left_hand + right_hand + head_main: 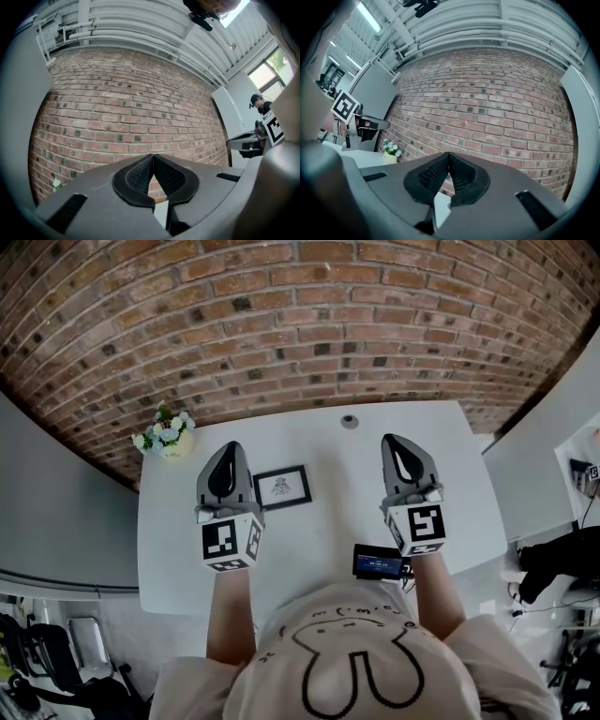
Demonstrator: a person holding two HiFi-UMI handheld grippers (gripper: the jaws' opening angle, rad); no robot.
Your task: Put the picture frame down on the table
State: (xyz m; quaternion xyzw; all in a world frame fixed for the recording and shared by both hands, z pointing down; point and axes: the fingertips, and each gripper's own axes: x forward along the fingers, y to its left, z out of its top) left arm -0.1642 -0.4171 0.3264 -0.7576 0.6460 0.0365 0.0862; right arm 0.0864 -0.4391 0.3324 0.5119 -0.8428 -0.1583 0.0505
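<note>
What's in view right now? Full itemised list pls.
table: 1, white, in front of the wall
brick wall: 1, red-brown, behind the table
picture frame: 1, black, on the table between the grippers, nearer the left one
flower pot: 1, pale with white flowers, table's far left corner
round fitting: 1, grey, table's far edge
small device: 1, black with blue screen, by the table's near edge
left hand-held gripper: 1, grey, jaws shut, empty
right hand-held gripper: 1, grey, jaws shut, empty
</note>
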